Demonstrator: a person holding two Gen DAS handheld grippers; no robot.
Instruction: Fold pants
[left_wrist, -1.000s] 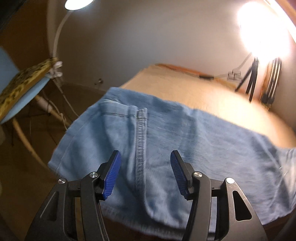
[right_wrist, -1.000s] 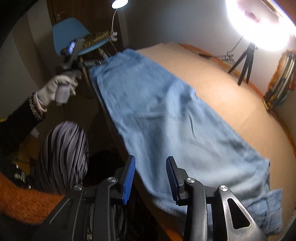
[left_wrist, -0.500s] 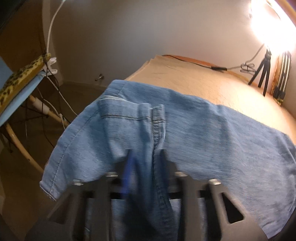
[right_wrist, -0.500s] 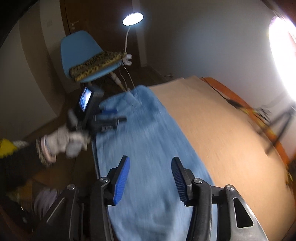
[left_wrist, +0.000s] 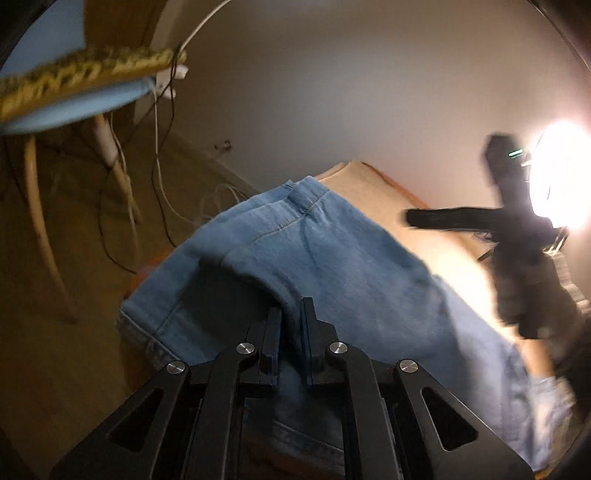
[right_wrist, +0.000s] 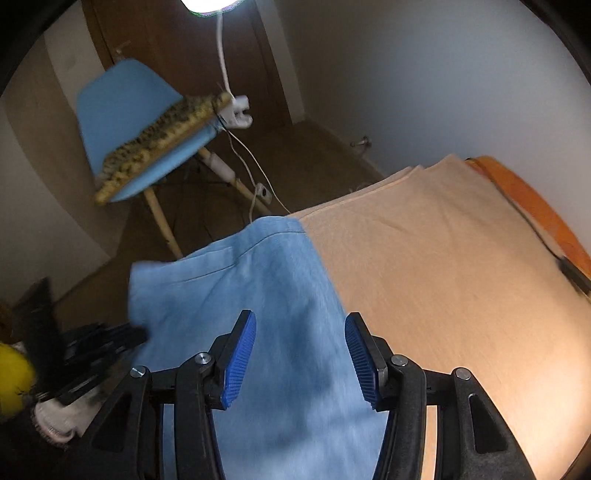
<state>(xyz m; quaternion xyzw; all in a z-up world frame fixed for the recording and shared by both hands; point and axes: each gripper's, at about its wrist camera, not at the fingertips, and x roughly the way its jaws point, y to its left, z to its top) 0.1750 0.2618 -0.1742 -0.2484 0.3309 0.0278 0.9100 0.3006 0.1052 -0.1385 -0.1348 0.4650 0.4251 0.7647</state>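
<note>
Gripping: my left gripper (left_wrist: 291, 325) is clamped on a raised ridge of the pants (left_wrist: 332, 258), denim pinched between the pads near the waist end.
Right tool: my right gripper (right_wrist: 301, 354) hangs over the same cloth with its jaws apart and nothing between the pads.
Where the pants lie: on the near strip of the tan table (right_wrist: 443, 258), waist end drooping off the far corner toward the floor.
Long axis: it runs away from my right gripper toward the blue chair (right_wrist: 122, 107), along the table's near edge.
Nearer hand: the left already has cloth; the right is above the middle, so I judge it must still come down.
Hidden: the leg ends are out of frame, my right gripper is only a dark blur in the left view, and the cloth under my left jaws is shadowed.
</note>
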